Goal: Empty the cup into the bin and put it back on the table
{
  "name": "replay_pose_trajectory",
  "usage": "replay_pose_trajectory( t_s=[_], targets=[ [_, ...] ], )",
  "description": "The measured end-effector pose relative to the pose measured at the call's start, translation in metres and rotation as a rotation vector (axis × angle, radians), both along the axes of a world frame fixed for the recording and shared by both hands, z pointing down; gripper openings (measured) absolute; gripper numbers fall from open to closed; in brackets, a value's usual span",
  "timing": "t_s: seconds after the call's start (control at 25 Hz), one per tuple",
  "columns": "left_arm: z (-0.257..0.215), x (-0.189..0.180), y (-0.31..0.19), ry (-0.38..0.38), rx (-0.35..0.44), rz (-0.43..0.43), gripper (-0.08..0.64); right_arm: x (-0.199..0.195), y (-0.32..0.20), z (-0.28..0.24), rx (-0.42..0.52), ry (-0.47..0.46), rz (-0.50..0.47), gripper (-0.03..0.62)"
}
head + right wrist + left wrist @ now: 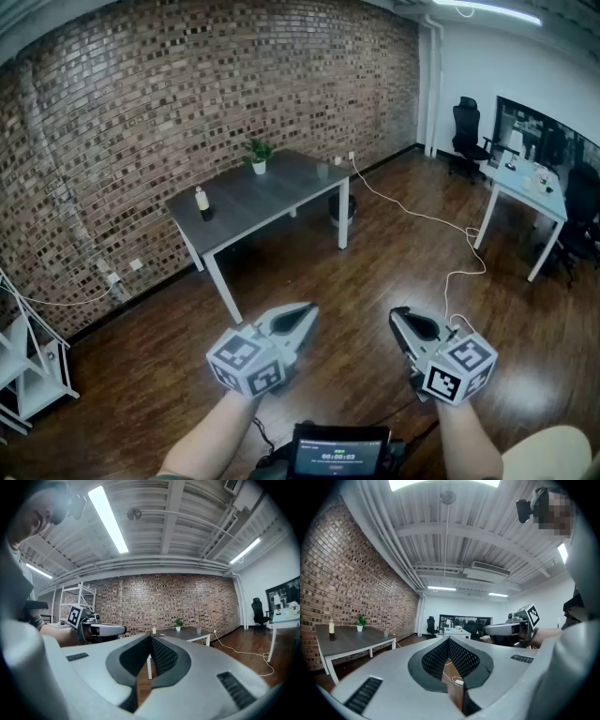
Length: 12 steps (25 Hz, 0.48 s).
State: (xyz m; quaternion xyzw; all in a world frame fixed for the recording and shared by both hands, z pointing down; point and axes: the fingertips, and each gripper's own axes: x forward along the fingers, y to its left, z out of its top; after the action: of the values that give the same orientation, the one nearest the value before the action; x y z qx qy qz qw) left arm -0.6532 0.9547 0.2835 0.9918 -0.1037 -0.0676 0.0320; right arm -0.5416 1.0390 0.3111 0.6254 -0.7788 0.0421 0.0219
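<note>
In the head view, a grey table (272,192) stands by the brick wall. The cup (322,170) sits on the table, near its right end. A small plant (260,155) stands on the table's far edge, and a bottle (201,201) stands near the table's left end. The bin (343,208) is on the floor under the table's right end. The left gripper (307,311) and the right gripper (396,315) are side by side, well apart from the table on its near side. In the left gripper view, the left gripper (448,640) has its jaws pressed together, with nothing between them. The table (351,640) is off to the left, with the bottle (332,627), the plant (360,622) and the cup (386,633) on it. In the right gripper view, the right gripper (151,638) is closed all the way too, and it holds nothing. The table (187,631) is behind its tips, and the cup (198,631) sits at the table's right end.
</note>
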Motion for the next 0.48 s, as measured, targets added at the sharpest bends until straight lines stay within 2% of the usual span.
replay_pose_trajectory(
  t_s=[0.32,0.48],
  targets=[
    [0.007,0.017,-0.070,-0.016,-0.015,0.011,0.000,0.014,-0.070,0.011,-0.022,-0.047,0.013,0.002],
    [0.002,0.020,-0.114,-0.001,-0.020,-0.032,0.000,0.029,-0.111,0.008,-0.030,-0.045,0.014,0.002]
  ],
)
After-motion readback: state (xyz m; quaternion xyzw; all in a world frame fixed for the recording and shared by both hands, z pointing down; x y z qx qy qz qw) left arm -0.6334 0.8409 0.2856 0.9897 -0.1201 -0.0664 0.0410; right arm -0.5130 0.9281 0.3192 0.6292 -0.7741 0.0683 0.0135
